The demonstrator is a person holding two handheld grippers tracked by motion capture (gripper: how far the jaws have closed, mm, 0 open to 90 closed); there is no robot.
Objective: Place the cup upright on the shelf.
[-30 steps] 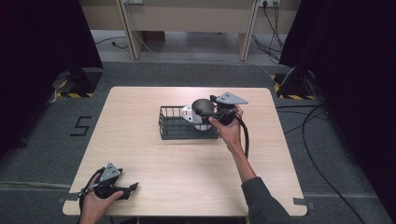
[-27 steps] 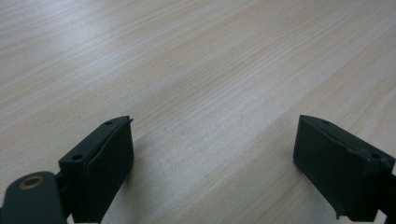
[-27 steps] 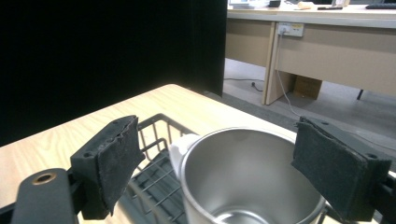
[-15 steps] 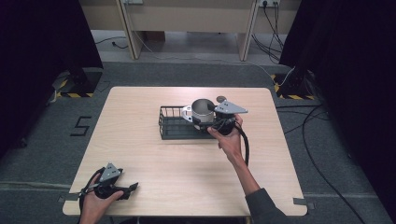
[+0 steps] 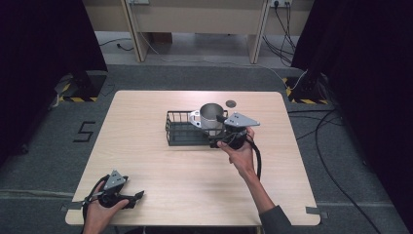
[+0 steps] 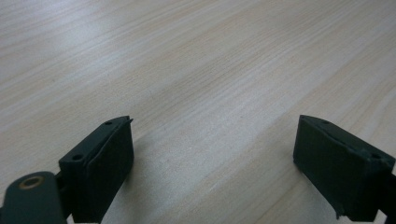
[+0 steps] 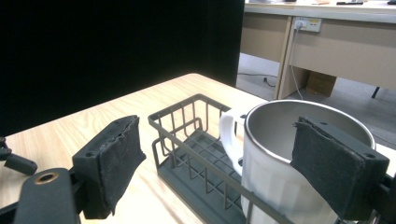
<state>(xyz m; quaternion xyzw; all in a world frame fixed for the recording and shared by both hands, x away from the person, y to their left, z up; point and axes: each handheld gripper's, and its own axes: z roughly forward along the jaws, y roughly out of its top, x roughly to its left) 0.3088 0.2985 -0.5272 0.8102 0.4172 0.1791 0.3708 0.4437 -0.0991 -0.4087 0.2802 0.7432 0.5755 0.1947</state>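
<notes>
The mug (image 5: 211,116) is a white cylindrical vessel with a metallic interior and rim and a white loop handle; it stands upright, mouth open upward, at the right end of the wire basket (image 5: 182,129). Its handle points toward the basket's left portion. The basket is a dark rectangular wire rack with a slatted floor, resting flat near the centre of the wooden table (image 5: 146,161), its left portion unoccupied.
</notes>
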